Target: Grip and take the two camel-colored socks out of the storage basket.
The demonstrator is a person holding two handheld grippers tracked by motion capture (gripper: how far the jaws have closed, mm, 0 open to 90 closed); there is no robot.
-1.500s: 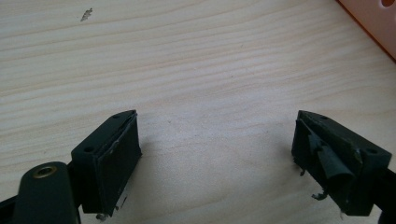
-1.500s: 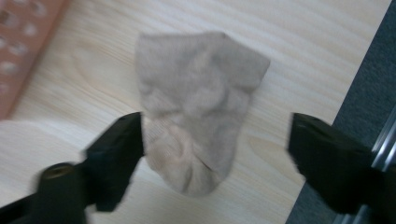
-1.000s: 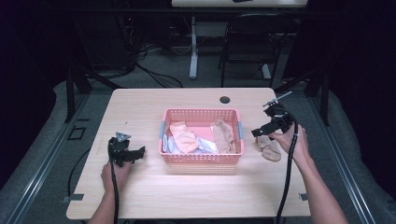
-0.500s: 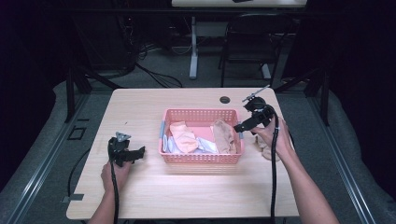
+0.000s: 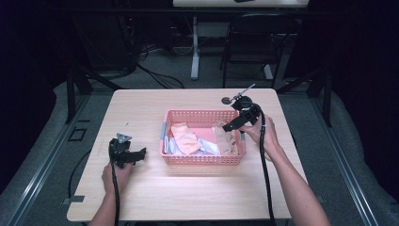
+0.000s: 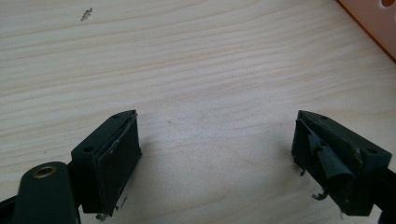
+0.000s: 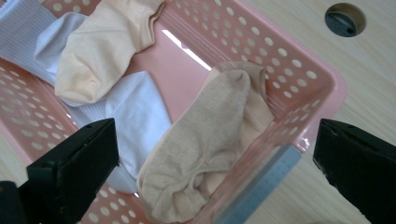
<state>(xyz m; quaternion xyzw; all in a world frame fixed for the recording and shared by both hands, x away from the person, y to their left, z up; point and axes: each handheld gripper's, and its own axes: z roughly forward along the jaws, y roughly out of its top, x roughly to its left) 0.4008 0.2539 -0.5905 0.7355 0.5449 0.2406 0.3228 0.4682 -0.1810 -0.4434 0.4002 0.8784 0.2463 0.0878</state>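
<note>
— So how far along does the sorting of socks into the basket look?

— Nearly finished, I judge. Going left to right: the left gripper rests low on the bare worktop, well apart from the pink basket, its jaws spread wide with nothing between them. The basket stands mid-worktop. Inside lie a white sock, a peach sock overlapping it, and a beige sock draped against the basket's right-hand wall.

— Is anything left outside the basket?

— No sock shows on the worktop around it. A small round hole sits in the worktop beyond the basket.

— And the right hand?

— The right gripper hangs above the basket's right end, tilted down toward the beige sock. Its jaws stand released, wide apart, straddling the sock and the basket's corner without touching either. The forearm comes in from the lower right, wrist bent inward.

— What remains, then?

— Probably just drawing the hand away.
</note>
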